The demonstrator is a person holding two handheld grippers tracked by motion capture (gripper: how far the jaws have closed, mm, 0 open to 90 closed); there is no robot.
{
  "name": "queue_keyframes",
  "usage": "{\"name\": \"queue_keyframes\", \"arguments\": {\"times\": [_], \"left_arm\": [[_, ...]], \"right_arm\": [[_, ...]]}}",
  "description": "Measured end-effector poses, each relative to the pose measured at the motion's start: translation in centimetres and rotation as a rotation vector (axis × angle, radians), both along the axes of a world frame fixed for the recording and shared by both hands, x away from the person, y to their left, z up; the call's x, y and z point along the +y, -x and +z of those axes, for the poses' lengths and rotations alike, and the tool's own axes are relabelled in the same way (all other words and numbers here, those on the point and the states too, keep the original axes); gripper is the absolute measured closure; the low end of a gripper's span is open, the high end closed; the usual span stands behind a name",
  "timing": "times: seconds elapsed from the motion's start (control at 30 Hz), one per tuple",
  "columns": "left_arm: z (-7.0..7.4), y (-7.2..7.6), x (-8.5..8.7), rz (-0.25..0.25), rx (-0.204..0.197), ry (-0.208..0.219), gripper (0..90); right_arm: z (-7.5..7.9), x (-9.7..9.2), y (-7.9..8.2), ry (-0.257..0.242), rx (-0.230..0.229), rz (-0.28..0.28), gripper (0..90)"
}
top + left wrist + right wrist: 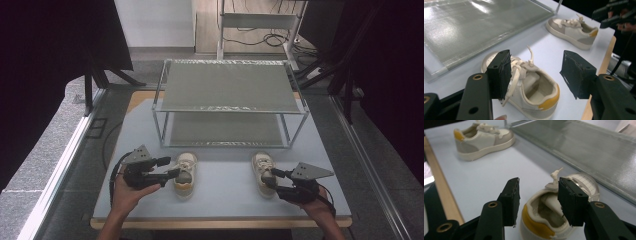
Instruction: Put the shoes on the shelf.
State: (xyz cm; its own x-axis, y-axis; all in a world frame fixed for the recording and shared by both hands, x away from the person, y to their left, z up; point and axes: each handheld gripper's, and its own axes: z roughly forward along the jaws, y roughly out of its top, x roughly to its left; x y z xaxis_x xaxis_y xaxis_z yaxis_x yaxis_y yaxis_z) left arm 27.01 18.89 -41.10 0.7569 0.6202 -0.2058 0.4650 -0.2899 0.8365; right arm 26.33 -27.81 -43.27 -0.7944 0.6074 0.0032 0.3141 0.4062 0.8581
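Cream-and-grey shoes (185,174) with mustard-yellow heel tabs, pale blue table (225,192)

A two-tier metal rack (230,95) is standing on the counter (220,200), well beyond both claws and midway between them. Its upper and lower shelves are lying flat, each covered in grey mesh, and thin shiny posts are carrying them at the corners. The lower shelf (474,27) is sitting just ahead of the left claw, and (584,147) is running past the right claw on its far side. The counter is showing a pale blue-grey top with a wooden edge (441,195) beside the right claw. Behind the rack, cables (260,39) are lying on the floor around a white frame (257,22).
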Motion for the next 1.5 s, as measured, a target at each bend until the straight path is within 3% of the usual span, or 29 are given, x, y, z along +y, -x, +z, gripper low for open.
{"name": "queue_keyframes", "arguments": {"times": [0.2, 0.3, 0.47, 0.67, 0.8, 0.9, 1.03, 1.23, 1.5], "left_arm": [[-0.4, -0.8, -0.1, -0.067, 0.044, -0.067, 42.1], [-0.7, -1.1, -0.6, -0.123, 0.073, -0.086, 42.3], [-1.3, -1.5, -2.1, -0.228, 0.102, -0.18, 42.0], [-1.8, -2.1, -3.2, -0.277, 0.129, -0.218, 42.4], [-2.4, -2.4, -3.6, -0.307, 0.151, -0.25, 43.6], [-2.7, -2.6, -3.9, -0.337, 0.182, -0.275, 46.8], [-3.5, -2.9, -4.7, -0.384, 0.225, -0.337, 51.8], [-4.2, -3.4, -6.0, -0.431, 0.236, -0.419, 60.8], [-4.4, -3.5, -6.4, -0.467, 0.247, -0.416, 69.6]], "right_arm": [[0.4, -0.5, -0.6, 0.051, 0.039, 0.07, 52.6], [0.5, -0.6, -0.9, 0.072, 0.054, 0.1, 52.0], [0.5, -0.6, -1.5, 0.065, 0.086, 0.156, 53.0], [0.4, 0.1, -1.9, 0.107, 0.115, 0.205, 55.3], [0.1, 0.5, -2.5, 0.175, 0.139, 0.232, 55.6], [-0.2, 0.6, -2.9, 0.199, 0.168, 0.254, 56.5], [-0.7, 1.0, -3.4, 0.24, 0.204, 0.291, 57.9], [-1.3, 1.9, -4.2, 0.31, 0.222, 0.322, 64.4], [-1.5, 2.0, -4.7, 0.3, 0.26, 0.358, 69.3]]}}
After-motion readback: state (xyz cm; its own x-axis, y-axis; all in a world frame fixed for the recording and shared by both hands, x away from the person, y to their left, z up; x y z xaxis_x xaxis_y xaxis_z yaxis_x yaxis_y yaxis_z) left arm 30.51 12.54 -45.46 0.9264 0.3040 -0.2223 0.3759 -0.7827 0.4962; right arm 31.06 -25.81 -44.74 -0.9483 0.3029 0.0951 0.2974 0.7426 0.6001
